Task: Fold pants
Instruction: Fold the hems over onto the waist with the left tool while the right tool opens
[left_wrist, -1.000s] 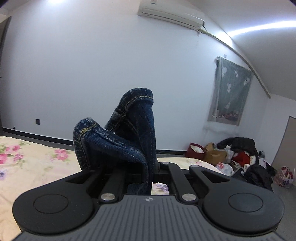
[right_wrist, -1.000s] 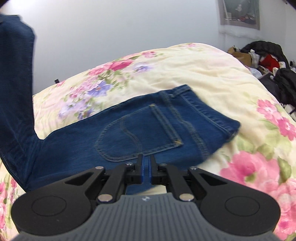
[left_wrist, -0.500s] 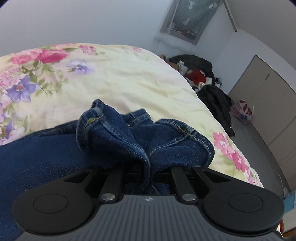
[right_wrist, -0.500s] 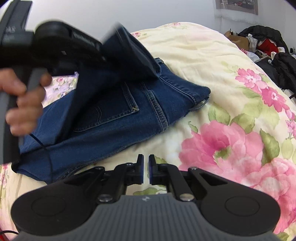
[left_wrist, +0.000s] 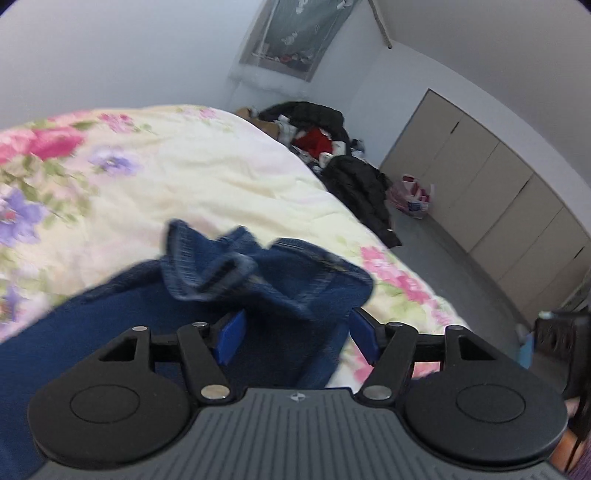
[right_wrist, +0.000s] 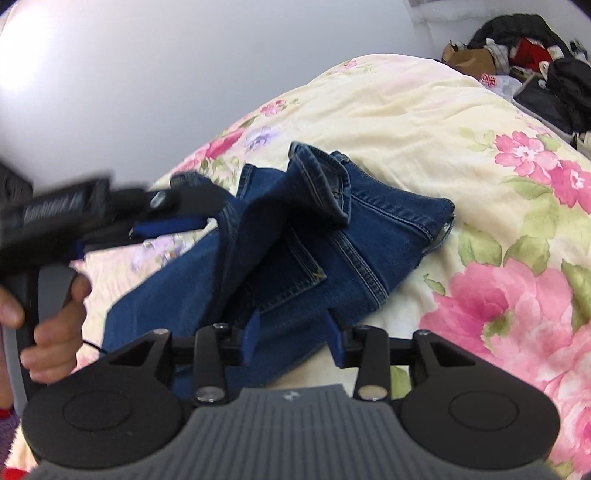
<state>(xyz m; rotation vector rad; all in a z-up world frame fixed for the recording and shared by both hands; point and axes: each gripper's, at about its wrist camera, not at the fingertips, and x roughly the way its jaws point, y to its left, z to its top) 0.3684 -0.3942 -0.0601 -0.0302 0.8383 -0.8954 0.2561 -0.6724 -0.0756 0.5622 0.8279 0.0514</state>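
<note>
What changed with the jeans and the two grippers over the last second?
The left gripper carried the leg hems down from mid-air onto the jeans and its jaws have just been opening, letting go. The right gripper has also just been opening, over the jeans' edge. The floral quilt stayed put.
</note>
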